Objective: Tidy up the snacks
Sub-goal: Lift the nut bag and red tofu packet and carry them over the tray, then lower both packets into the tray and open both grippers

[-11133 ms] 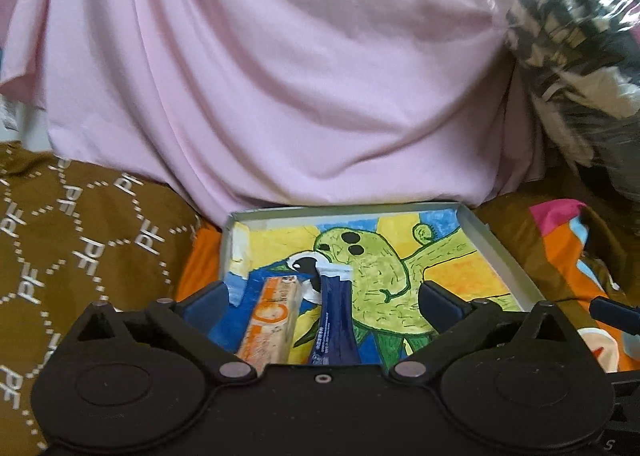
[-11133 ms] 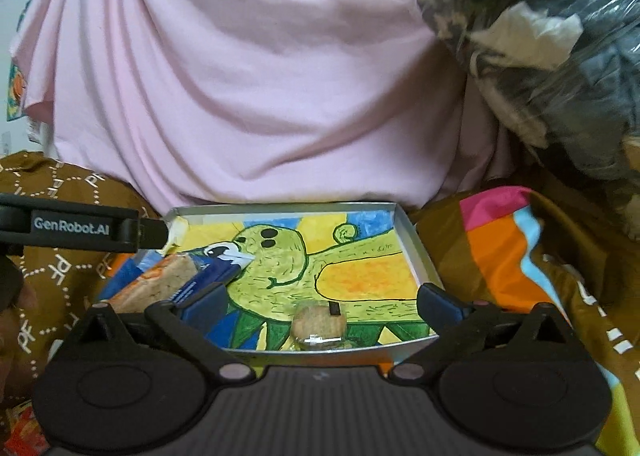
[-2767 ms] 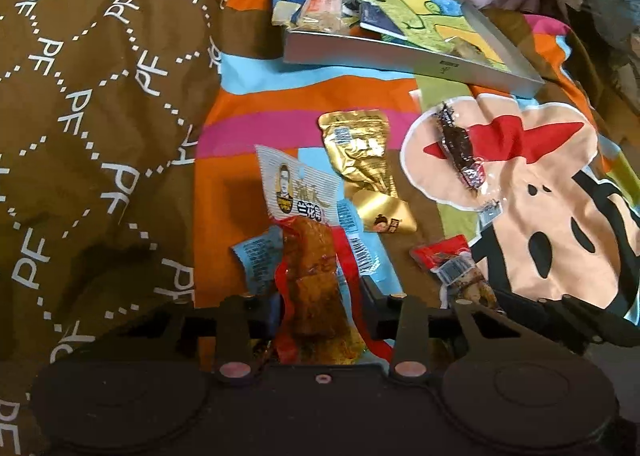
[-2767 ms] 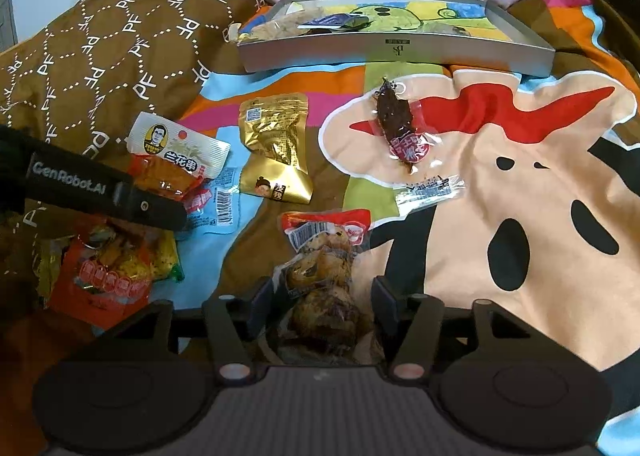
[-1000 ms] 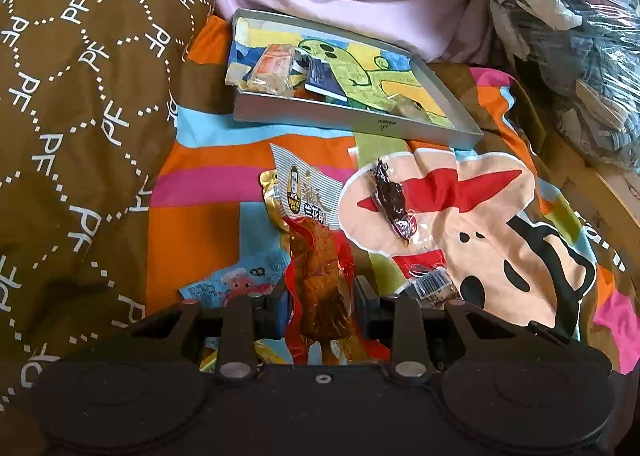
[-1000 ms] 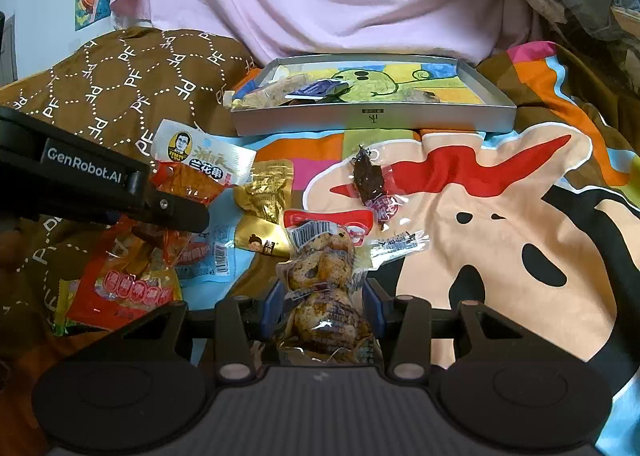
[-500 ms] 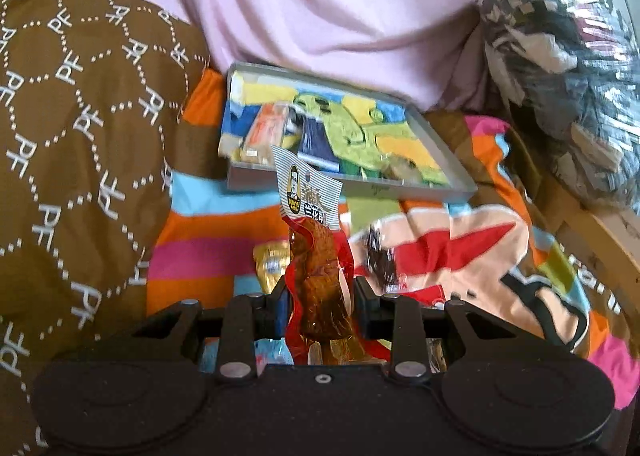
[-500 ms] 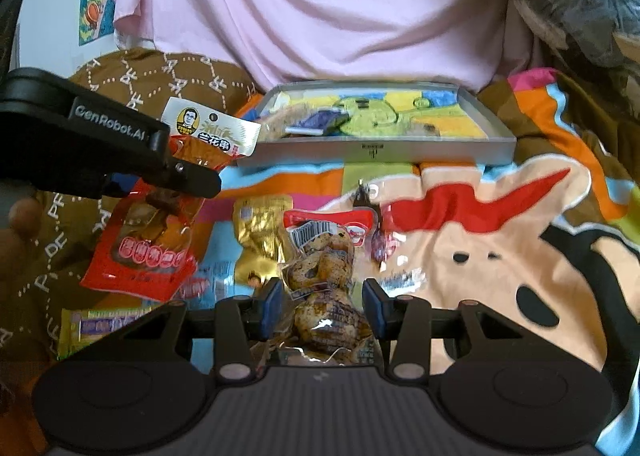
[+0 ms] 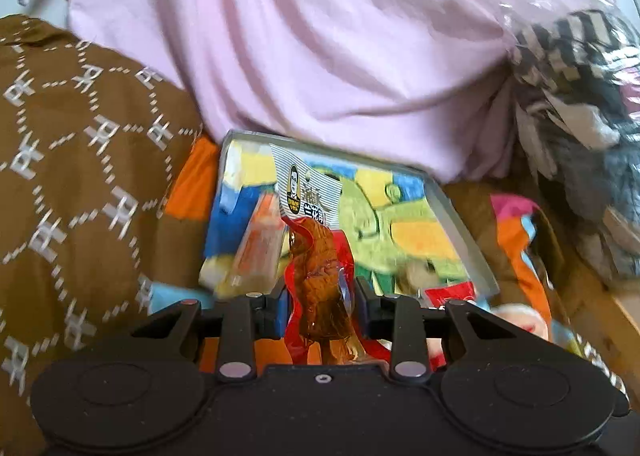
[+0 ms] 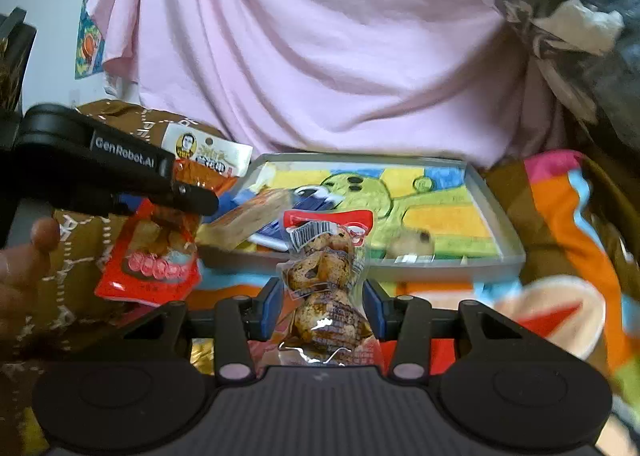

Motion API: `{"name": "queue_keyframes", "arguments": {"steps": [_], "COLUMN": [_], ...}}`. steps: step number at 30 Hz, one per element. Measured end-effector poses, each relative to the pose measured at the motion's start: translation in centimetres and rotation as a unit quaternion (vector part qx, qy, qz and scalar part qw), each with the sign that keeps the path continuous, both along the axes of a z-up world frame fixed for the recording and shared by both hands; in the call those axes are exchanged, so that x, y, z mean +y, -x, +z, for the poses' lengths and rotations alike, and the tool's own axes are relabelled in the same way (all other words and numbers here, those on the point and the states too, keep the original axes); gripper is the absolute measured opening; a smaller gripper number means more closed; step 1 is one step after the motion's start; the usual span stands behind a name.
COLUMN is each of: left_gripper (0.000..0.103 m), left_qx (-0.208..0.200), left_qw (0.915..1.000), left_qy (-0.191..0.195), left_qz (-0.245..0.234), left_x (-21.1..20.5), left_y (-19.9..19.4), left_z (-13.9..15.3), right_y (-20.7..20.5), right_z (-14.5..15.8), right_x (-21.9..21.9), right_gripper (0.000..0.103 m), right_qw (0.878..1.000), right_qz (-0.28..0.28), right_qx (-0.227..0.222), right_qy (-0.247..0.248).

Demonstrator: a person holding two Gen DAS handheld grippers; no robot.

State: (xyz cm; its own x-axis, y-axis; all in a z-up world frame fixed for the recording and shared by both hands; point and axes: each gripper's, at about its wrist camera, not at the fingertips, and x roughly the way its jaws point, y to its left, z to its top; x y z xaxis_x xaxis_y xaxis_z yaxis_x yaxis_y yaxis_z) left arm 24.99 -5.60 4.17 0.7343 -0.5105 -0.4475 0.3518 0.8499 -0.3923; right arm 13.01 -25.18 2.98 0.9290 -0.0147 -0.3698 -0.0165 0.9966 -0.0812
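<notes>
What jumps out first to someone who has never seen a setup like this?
Each black gripper clamps a snack: the left gripper holds a red-and-white packet, the right gripper a clear pack of speckled eggs. Just beyond both sits a grey tray with a bright green cartoon lining, already holding several snacks, against a draped pink cloth.

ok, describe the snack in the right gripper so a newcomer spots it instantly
Start at the grey tray with the green cartoon drawing. Just in front, the right gripper clamps a clear pouch of speckled brown eggs. Its red top strip and barcode distinguish it from the red-and-white pack to its left.
</notes>
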Motion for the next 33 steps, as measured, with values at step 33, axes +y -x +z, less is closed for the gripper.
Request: {"name": "queue_keyframes", "arguments": {"steps": [33], "left_gripper": [0.046], "left_qx": [0.058], "left_qw": [0.9957], "left_qy": [-0.070], "left_qz": [-0.016], "left_x": [-13.6], "left_y": [-13.4], "left_z": [-3.4], "right_y": [-14.5], "right_z": [-1.0], "right_x": [-11.3], "right_gripper": [0.054], "right_qw": [0.993], "right_qz": [-0.108], "right_qx": [0.042], "right_qy": [0.002]}}
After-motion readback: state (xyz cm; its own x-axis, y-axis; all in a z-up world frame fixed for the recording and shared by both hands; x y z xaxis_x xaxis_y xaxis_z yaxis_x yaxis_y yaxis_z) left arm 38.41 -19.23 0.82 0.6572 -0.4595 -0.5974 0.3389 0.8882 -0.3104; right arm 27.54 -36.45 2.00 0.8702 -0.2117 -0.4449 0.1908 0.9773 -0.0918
